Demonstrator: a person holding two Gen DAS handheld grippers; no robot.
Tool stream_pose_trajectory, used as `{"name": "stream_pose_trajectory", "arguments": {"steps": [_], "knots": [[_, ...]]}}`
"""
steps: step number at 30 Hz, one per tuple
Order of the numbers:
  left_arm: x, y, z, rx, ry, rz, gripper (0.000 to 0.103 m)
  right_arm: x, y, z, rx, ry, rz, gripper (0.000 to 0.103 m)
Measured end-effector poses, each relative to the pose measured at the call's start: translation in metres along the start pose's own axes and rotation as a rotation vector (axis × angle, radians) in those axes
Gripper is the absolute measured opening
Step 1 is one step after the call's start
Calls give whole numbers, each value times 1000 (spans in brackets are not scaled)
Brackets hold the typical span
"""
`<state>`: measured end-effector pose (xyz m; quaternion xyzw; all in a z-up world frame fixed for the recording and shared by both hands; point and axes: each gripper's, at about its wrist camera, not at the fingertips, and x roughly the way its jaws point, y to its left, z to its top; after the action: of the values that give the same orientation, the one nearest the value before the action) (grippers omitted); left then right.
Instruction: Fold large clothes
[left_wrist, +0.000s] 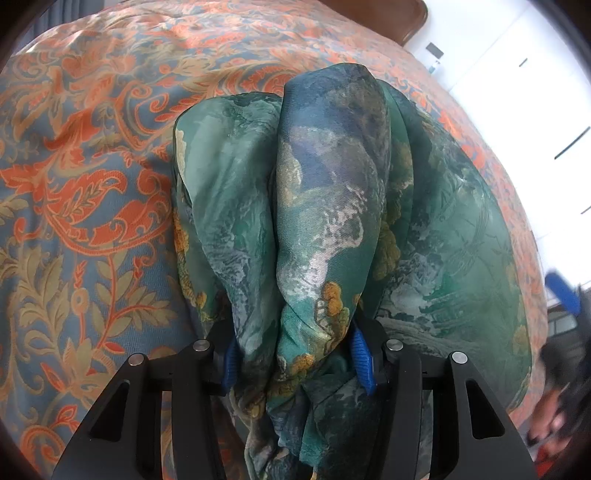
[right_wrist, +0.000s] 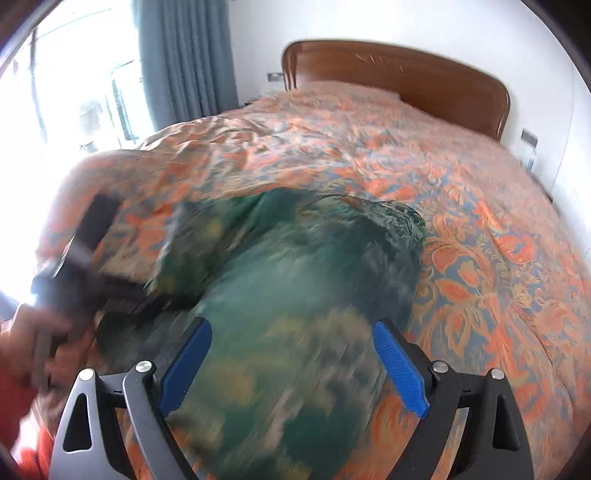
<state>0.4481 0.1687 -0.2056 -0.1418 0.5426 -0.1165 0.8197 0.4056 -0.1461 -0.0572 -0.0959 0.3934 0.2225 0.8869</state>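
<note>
Left tongs (left_wrist: 295, 363) clamped on green garment (left_wrist: 325, 206), right tongs (right_wrist: 295, 365) seemingly apart above it

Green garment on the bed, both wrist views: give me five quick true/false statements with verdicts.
1. The left gripper is shut on a bunched section of the green printed garment. True.
2. The right gripper is clamped on the garment too. False: its blue fingers stand wide apart, with fabric showing between them, ungripped.
3. The garment lies on an orange and blue paisley bedspread. True.
4. The bed has a white metal headboard. False: the headboard is brown wood.
5. A blue-grey curtain hangs beside the bright window in the right wrist view. True.
</note>
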Motion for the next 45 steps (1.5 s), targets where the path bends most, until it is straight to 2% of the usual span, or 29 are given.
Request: {"name": "stream_pose_trajectory", "arguments": {"steps": [2,5,8,15,20,24,27,30,32,34,36,37,39,41,45], "knots": [[0,-1,0,0,2,7,52,-1,14,-16,-34,-17,-59,92],[1,-7,-1,12,2,23,52,25,20,-38,-23,69,-77,92],[2,-12,0,12,2,34,52,32,24,-47,-35,43,-126,95],[0,-10,1,-6,-3,19,54,23,21,-42,-23,39,-111,95],[-11,-11,0,-30,-24,-4,66,-1,10,-40,67,1,-71,95],[-29,-11,-3,-63,-70,23,91,-27,4,-38,83,-49,-62,95],[-51,-13,-7,-47,-90,-35,92,-46,-5,-39,96,-79,-57,95],[-81,-8,-13,-44,-132,-58,92,-62,-15,-43,117,-103,-58,95],[-101,0,-19,-48,-174,-38,92,-72,-24,-47,136,-114,-59,95],[-113,10,-24,-48,-195,-30,98,-81,-34,-52,155,-114,-60,95],[-120,21,-27,-33,-195,-87,99,-86,-43,-60,178,-111,-67,95],[-120,28,-28,-31,-168,-139,99,-89,-50,-64,193,-109,-74,95],[-115,31,-23,-47,-114,-198,99,-89,-59,-70,214,-106,-80,95],[-100,35,-21,-89,-65,-300,99,-86,-68,-75,246,-94,-81,95],[-62,39,-10,-187,-26,-384,99,-80,-78,-74,313,-89,-36,95]]}}
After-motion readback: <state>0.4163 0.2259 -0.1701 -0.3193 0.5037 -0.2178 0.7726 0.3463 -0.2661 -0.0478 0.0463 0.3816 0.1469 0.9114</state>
